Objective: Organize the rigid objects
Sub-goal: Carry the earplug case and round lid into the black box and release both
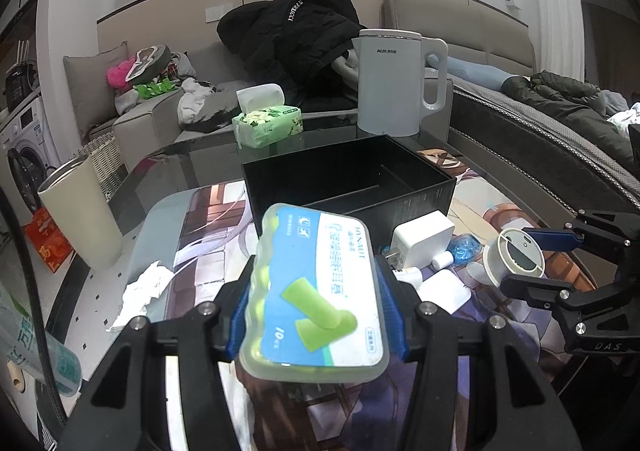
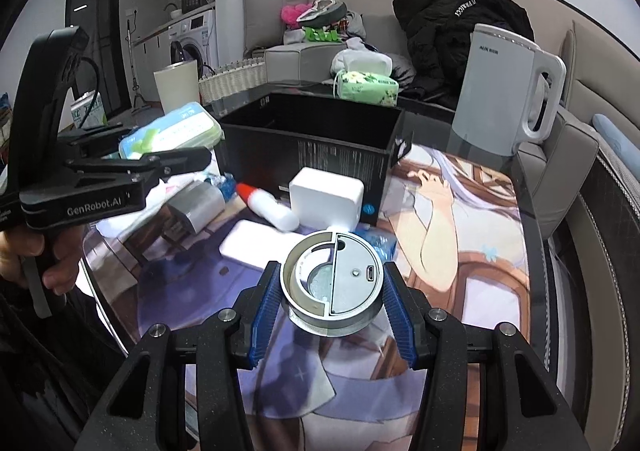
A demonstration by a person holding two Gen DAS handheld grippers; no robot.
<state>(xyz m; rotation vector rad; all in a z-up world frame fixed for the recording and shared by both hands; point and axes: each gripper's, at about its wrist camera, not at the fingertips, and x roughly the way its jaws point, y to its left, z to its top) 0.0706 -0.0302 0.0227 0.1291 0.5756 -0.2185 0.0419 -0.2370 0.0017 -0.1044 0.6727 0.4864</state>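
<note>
Both grippers loaded, in front of the black box (image 1: 348, 175).
Left gripper (image 1: 316, 307) clamps earplug case (image 1: 316, 291); right gripper (image 2: 331, 291) clamps round device (image 2: 334, 283), underside hidden; box interior partly cut off.

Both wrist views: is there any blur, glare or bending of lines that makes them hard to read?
Left wrist view: sharp on the earplug case; the fisheye curves the sofa back and darkens the corners; the glass table mirrors the room. Right wrist view: the round device is crisp, the grey block is smeared, and the kettle leans with the distortion.
</note>
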